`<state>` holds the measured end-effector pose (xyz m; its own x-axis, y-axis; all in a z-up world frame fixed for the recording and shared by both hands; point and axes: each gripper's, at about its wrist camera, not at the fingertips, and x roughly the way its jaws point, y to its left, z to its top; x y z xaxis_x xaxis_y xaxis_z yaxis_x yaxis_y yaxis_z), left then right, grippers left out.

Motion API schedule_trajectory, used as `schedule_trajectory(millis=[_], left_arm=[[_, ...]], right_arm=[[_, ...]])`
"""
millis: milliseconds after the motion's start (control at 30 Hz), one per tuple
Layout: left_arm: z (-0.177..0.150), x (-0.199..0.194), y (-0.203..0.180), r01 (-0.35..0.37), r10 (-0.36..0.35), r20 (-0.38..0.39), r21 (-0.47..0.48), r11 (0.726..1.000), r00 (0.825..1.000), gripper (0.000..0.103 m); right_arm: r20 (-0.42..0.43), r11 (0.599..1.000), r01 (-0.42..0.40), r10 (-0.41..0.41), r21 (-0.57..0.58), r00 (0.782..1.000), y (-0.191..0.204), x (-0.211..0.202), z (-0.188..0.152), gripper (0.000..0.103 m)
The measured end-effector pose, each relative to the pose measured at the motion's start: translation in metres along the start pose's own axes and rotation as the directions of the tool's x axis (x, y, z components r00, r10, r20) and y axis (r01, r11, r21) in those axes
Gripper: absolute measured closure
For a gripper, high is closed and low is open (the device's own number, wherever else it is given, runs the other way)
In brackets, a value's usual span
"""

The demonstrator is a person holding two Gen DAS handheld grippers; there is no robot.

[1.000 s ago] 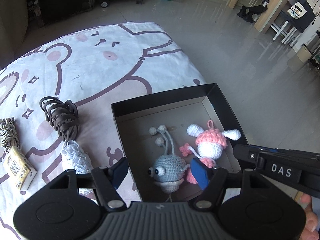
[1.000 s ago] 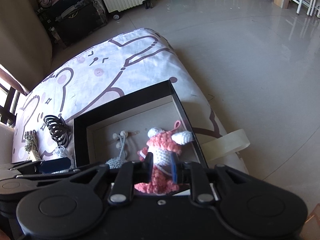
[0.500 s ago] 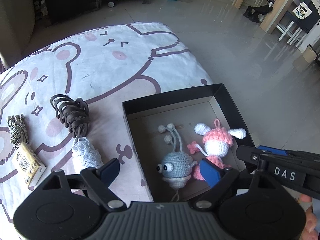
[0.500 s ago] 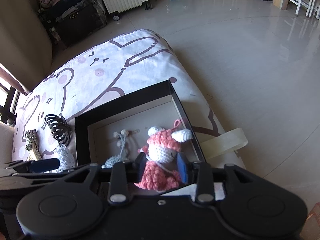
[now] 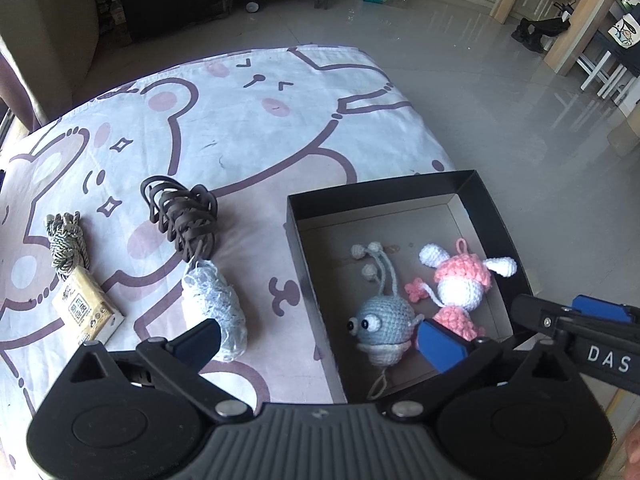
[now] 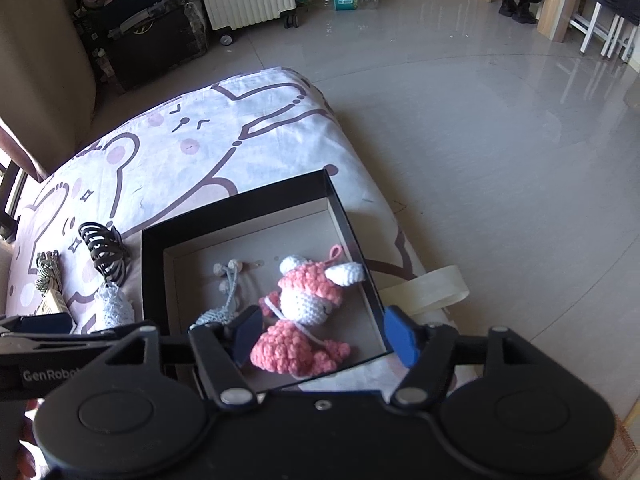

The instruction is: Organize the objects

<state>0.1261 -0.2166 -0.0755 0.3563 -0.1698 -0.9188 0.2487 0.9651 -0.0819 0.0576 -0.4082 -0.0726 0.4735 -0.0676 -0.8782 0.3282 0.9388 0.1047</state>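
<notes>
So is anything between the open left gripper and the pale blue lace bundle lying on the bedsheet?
Nothing visible. The left gripper is open above the pale blue lace bundle, which lies clear beside the black box.

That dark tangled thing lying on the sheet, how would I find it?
Start at the black cardboard box on the cartoon-bear bedsheet. Just outside its left wall lies a dark brown plastic claw hair clip. Unlike the pale blue lace bundle touching its near end, it is rigid, with curved interlocking teeth.
</notes>
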Motion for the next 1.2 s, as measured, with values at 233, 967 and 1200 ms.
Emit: schedule_trajectory(millis=[233, 967, 1200], left_arm=[[-0.003, -0.008, 0.006, -0.008, 0.008, 0.003, -0.012, 1.0, 1.0, 0.0], [-0.01, -0.025, 0.008, 0.005, -0.005, 0.03, 0.002, 1.0, 1.0, 0.0], [-0.011, -0.031, 0.018, -0.009, 0.01, 0.042, -0.026, 1.0, 0.999, 0.0]], right_arm=[[0.026, 0.999, 0.037, -0.037, 0.008, 0.999, 0.0, -0.007, -0.005, 0.002], [0.038, 0.999, 0.048, -0.048, 0.018, 0.998, 0.002, -0.026, -0.013, 0.0], [0.039, 0.999, 0.041, -0.042, 0.026, 0.998, 0.004, -0.028, -0.013, 0.0]])
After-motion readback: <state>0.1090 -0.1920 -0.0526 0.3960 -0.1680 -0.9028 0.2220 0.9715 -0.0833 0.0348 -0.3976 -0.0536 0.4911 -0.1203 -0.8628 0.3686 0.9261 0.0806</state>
